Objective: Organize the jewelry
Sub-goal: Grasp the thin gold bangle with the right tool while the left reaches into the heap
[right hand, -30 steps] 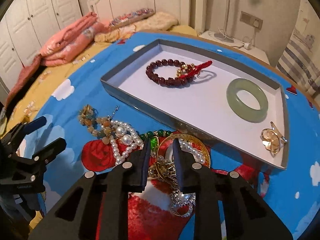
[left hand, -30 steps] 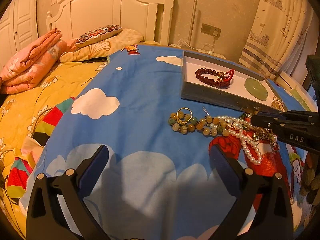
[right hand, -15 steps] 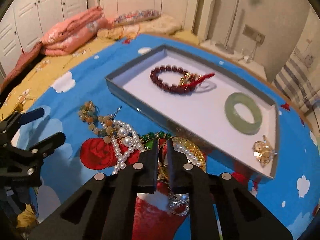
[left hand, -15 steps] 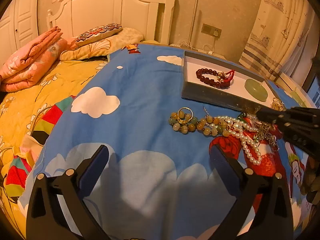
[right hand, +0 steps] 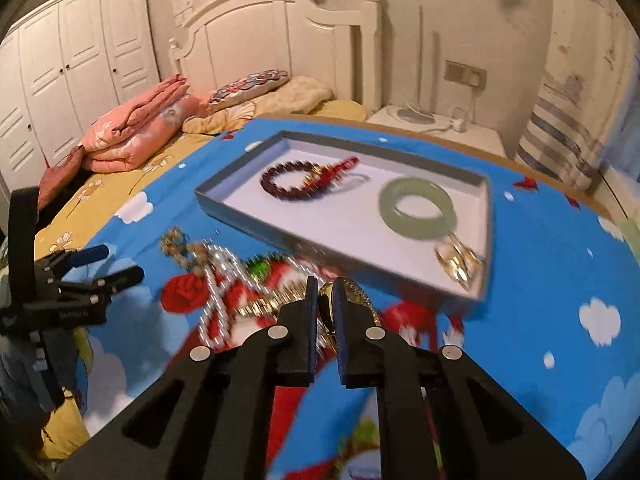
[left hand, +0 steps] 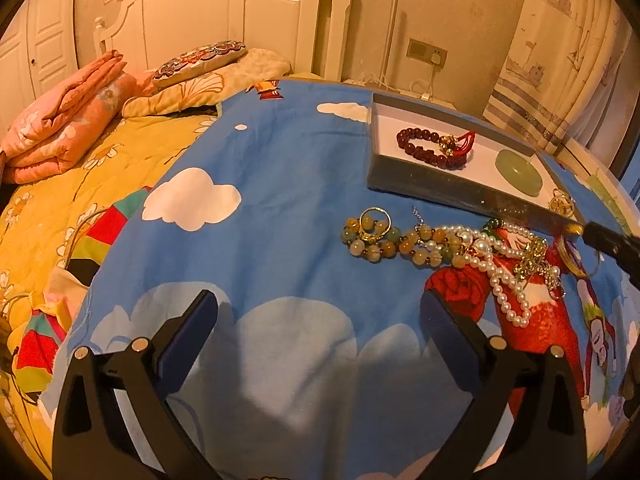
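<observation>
Gold bangle [right hand: 352, 294] pinched between right gripper [right hand: 323, 300] fingers, above jewelry pile. Grey tray [right hand: 240, 214] just ahead of that gripper, holding red bead bracelet [right hand: 288, 184], jade bangle [right hand: 418, 210], gold ring [right hand: 460, 264]. Pearl necklace [left hand: 500, 276] ahead-right of left gripper [left hand: 318, 320], jaws spread wide, nothing held. Blue cloud cloth [left hand: 260, 200] beneath.

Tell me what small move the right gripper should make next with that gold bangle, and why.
Probably carry it forward over the gray tray and set it on bare white floor. The right gripper looks shut on the gold bangle, while the red bead bracelet, jade bangle and gold ring already lie inside.
</observation>
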